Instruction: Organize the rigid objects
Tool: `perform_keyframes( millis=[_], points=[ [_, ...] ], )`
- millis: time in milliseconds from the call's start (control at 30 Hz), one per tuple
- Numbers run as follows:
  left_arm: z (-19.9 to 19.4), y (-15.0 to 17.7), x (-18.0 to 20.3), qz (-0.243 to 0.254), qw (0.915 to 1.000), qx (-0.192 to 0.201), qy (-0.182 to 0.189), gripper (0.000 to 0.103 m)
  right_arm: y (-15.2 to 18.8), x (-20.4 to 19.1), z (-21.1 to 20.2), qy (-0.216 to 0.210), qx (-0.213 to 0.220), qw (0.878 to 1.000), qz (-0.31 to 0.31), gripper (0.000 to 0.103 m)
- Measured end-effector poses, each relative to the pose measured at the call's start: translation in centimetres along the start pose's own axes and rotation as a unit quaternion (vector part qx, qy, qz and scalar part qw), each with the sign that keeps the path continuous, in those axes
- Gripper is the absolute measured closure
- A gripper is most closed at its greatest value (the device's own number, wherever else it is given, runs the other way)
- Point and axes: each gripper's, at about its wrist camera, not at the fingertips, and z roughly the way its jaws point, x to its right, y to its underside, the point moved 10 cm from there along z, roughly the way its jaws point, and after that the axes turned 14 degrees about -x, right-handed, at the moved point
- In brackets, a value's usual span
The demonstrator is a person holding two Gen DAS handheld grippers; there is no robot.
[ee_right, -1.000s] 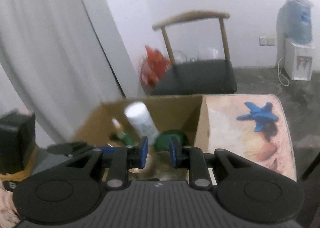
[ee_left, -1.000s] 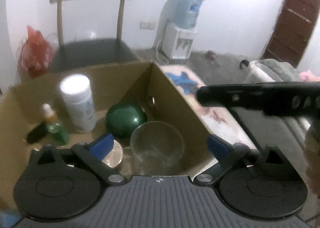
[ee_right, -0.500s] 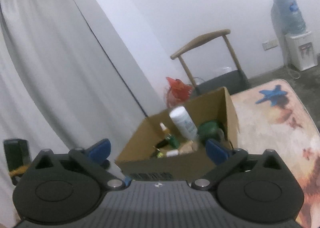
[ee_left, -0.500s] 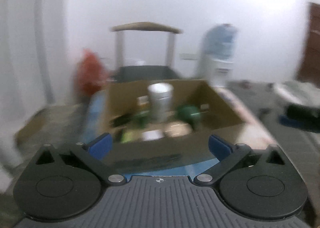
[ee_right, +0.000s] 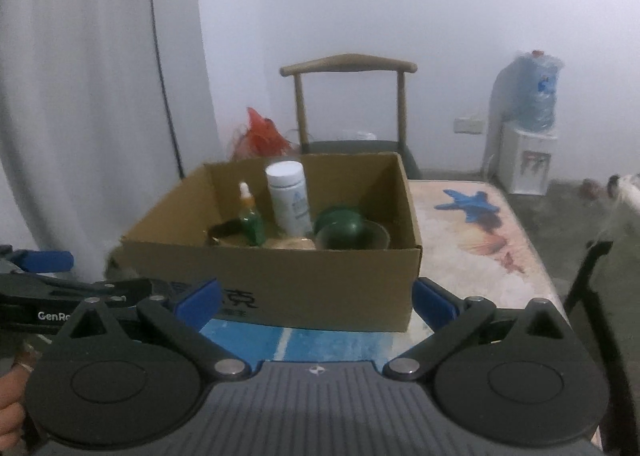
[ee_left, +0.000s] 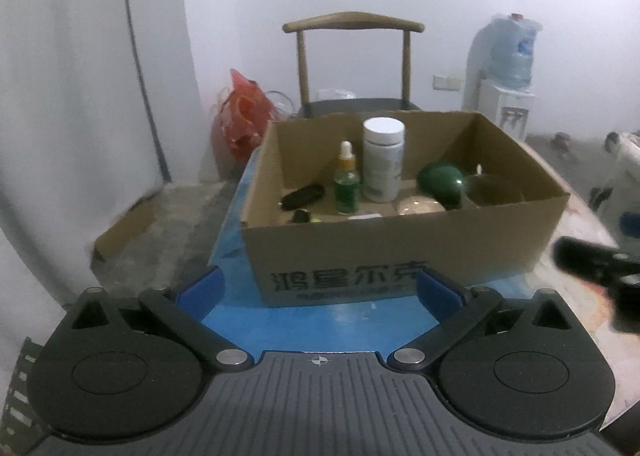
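Hovering both hand-held grippers, left (ee_left: 318, 292) and right (ee_right: 314, 298), released and empty before the cardboard box (ee_left: 400, 252) on the desk (ee_right: 472, 232), bottles upright inside, apparently finishing up.

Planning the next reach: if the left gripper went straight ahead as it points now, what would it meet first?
Most likely the near wall of the cardboard box; the open left gripper faces it squarely, though depth is uncertain.

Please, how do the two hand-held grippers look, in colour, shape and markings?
Both the left gripper and the right gripper have black linkage arms, round black discs, a ribbed grey body and blue pads on the jaws. The left one's side shows white "GenRo" lettering.
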Motion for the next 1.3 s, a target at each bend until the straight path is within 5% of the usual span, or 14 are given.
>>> perform_keyframes(
  millis=[500, 1300],
  points=[
    [0.6, -0.4, -0.1, -0.021, 0.9994, -0.005, 0.028, 0.000, -1.1, 0.1, 3.2, 0.017, -0.029, 0.999, 0.013, 0.000],
    [1.3, -1.8, -0.2, -0.012, 0.9997, 0.000, 0.024, 0.000, -2.3, 0.4, 4.2, 0.030, -0.029, 0.999, 0.010, 0.000]
  ],
)
